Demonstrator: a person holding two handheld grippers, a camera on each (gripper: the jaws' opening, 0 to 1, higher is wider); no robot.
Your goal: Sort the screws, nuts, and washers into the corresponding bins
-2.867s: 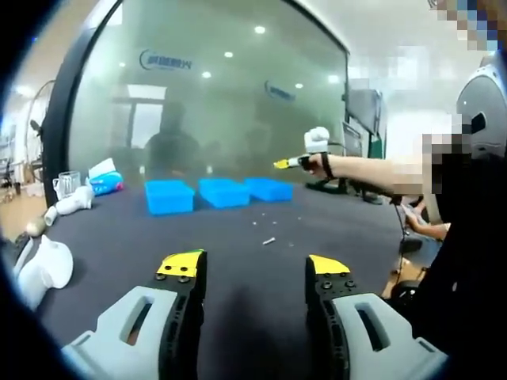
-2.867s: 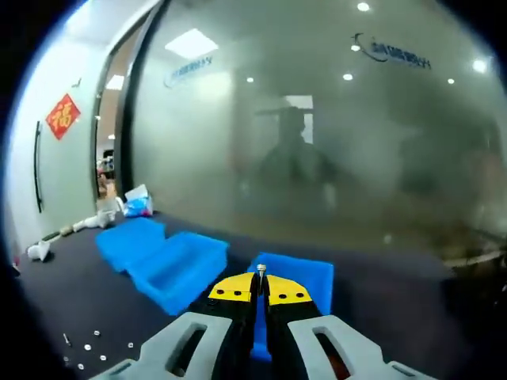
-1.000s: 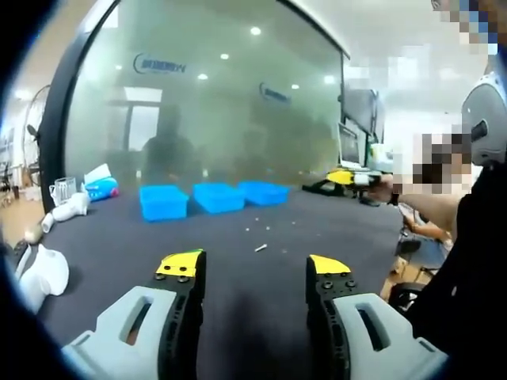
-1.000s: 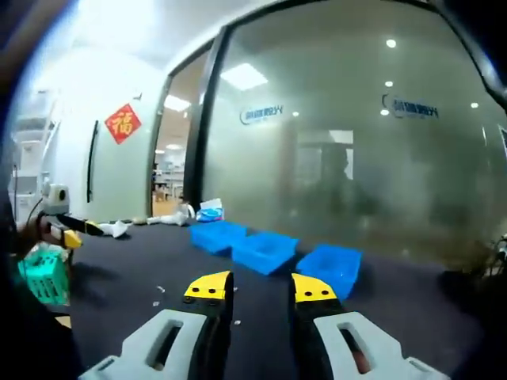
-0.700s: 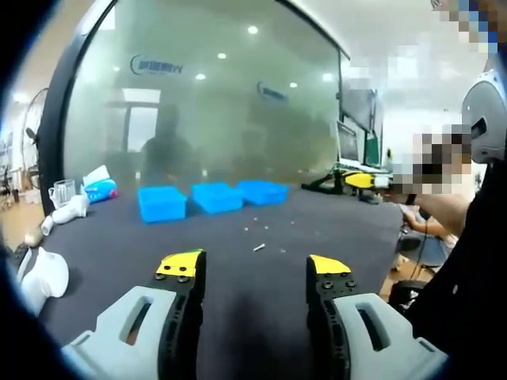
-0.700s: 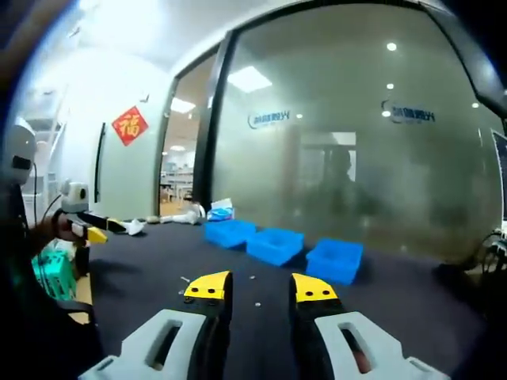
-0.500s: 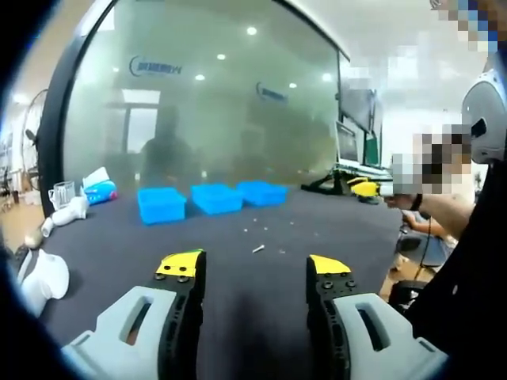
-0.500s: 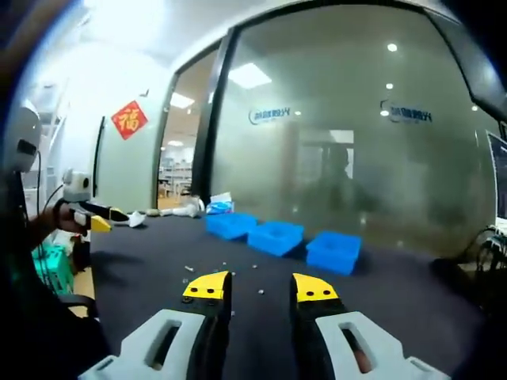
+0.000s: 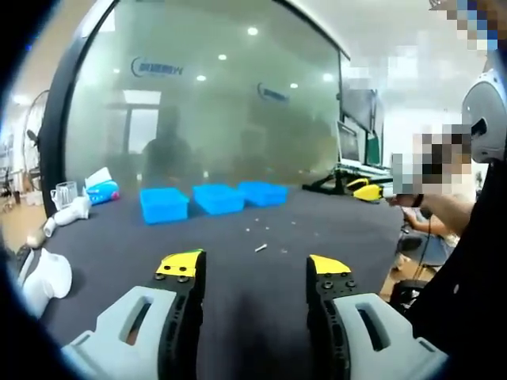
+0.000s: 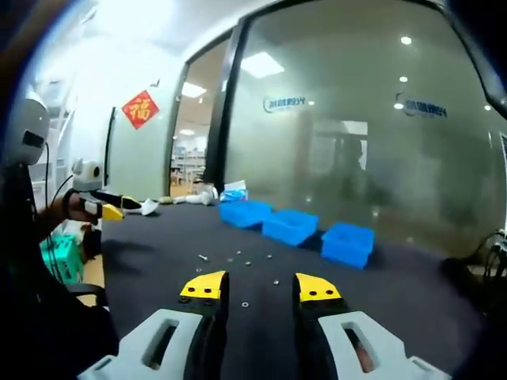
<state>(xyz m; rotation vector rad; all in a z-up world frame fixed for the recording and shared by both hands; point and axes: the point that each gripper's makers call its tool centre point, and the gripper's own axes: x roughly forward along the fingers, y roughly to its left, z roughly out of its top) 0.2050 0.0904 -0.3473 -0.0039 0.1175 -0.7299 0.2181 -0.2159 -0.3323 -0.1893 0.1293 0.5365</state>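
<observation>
Both the left gripper [image 9: 249,269] and right gripper [image 10: 257,289] are hovering above the dark bench [image 10: 412,309], jaws parted and holding nothing. Small screws, nuts and washers [image 10: 242,261] are lying scattered near three blue bins [image 10: 297,226].

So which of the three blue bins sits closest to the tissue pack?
The end bin at the left of the row in the right gripper view, right by the tissue pack; the middle bin and far-end bin trail away from it.
</observation>
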